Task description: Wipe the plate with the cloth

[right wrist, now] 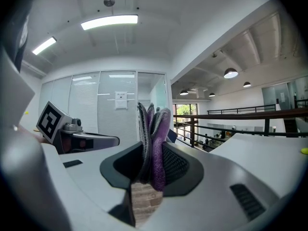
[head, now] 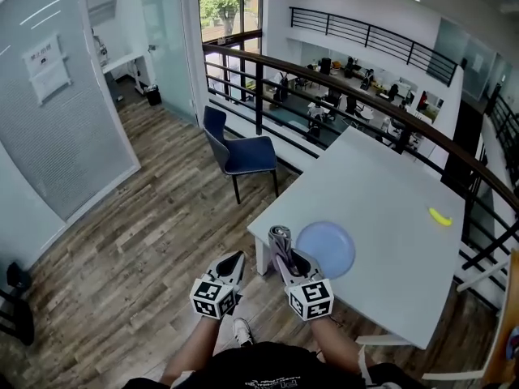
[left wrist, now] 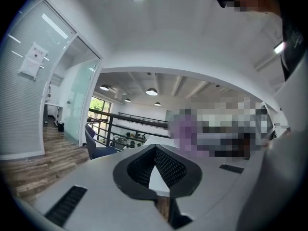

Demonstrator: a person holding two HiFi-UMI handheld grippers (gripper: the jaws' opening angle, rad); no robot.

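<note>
A round pale-blue plate (head: 328, 250) lies near the front left corner of the white table (head: 389, 209). My right gripper (head: 284, 252) is just left of the plate, at the table's corner, and is shut on a folded grey and purple cloth (head: 280, 235). In the right gripper view the cloth (right wrist: 154, 138) stands upright between the pads, sticking out past the right gripper (right wrist: 153, 155). My left gripper (head: 236, 257) hangs over the floor, left of the table, with its jaws shut and nothing in them. In its own view the left gripper (left wrist: 155, 148) points over the table top.
A small yellow object (head: 439, 216) lies at the table's far right edge. A blue chair (head: 242, 152) stands on the wooden floor beyond the table's left side. A dark railing (head: 357, 96) runs behind the table. A glass wall (head: 65, 96) is at the left.
</note>
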